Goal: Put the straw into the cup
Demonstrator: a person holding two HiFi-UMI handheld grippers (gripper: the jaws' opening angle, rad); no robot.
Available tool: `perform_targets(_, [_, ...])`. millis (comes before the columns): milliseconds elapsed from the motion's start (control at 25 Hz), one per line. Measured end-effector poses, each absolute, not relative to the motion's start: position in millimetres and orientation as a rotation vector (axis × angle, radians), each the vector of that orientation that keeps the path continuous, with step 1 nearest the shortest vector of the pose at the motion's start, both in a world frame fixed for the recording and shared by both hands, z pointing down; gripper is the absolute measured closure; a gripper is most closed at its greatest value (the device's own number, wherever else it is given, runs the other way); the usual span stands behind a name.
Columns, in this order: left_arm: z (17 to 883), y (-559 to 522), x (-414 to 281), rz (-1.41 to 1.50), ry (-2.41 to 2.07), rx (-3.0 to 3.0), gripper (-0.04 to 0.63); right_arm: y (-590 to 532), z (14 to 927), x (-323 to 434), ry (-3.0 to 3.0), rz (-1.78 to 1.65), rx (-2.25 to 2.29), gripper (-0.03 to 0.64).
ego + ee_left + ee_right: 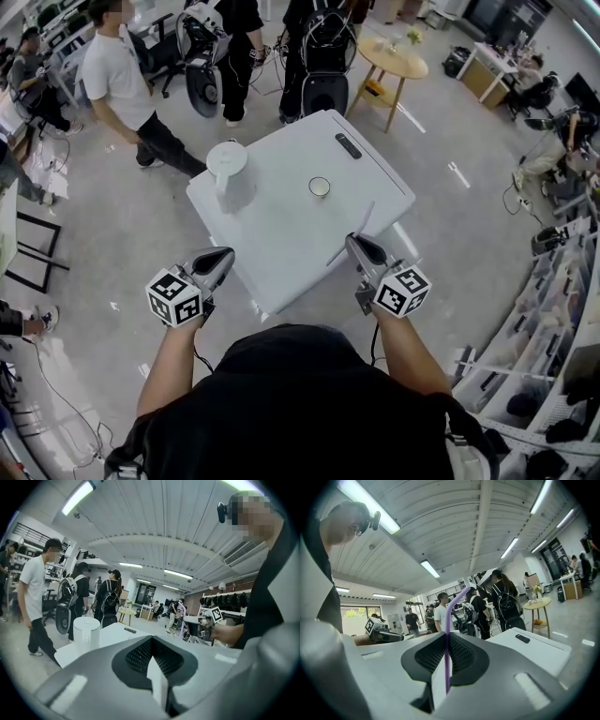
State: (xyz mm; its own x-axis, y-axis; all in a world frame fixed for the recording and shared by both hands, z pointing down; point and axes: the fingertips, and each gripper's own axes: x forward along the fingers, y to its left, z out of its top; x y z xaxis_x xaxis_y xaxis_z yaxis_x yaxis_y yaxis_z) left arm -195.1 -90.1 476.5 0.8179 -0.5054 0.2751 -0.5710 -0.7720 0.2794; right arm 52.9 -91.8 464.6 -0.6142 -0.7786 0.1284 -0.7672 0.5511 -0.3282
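Observation:
A small white cup (pixel 320 187) stands upright near the middle of the white table (pixel 281 253). A thin purple straw (pixel 447 634) is clamped between the jaws of my right gripper (pixel 446 670) and sticks up past them, with a bend at its top. In the head view the straw (pixel 366 217) slants over the table's near right edge, where the right gripper (pixel 353 241) holds it short of the cup. My left gripper (pixel 225 253) hovers at the table's near left edge. Its jaws (pixel 154 660) are shut with nothing between them.
A white kettle (pixel 227 169) stands on the table's left part, and a dark remote (pixel 348 145) lies at the far edge. Several people stand beyond the table, with a round wooden side table (pixel 394 58) behind. Shelving runs along the right.

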Motion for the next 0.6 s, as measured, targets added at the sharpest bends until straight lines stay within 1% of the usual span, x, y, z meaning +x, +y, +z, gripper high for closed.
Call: perform_targets(600, [476, -84, -181, 0.296, -0.742, 2.672, 0.595, -85, 462, 73, 2.692, -0.557, -1.418, 0.568])
